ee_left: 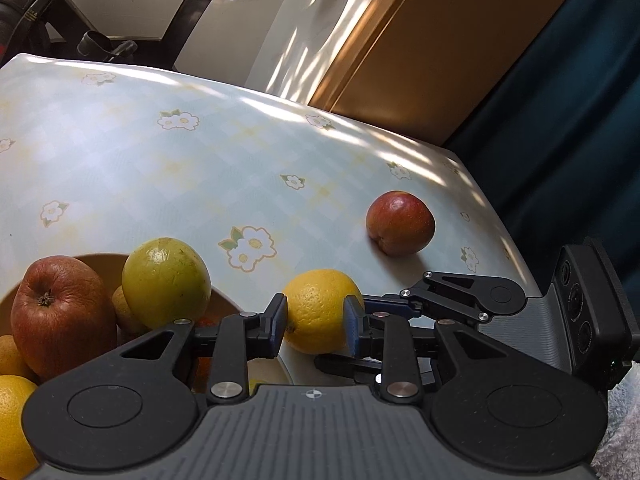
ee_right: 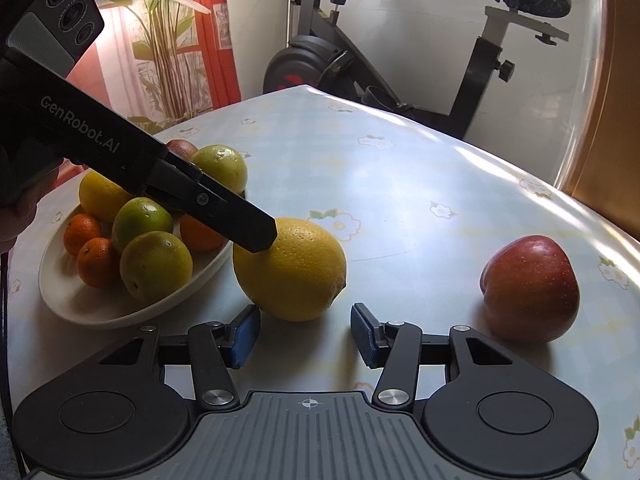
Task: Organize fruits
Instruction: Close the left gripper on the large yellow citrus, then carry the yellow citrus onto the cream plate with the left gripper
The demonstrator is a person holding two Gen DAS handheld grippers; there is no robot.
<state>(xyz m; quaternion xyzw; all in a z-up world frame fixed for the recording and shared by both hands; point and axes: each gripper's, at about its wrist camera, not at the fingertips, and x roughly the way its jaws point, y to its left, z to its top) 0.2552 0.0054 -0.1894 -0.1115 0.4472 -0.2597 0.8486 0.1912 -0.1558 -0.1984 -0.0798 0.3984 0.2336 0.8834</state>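
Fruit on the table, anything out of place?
Yes. A red apple lies alone on the tablecloth, far from the bowl. A yellow orange sits just outside it, in the left tongs.

Sun-dappled floral tabletop point(ee_right: 400, 168); behind, white wall point(ee_right: 400, 20), exercise bike point(ee_right: 320, 60), plant point(ee_right: 160, 40), orange curtain point(ee_right: 212, 40), wooden door point(ee_left: 420, 48).
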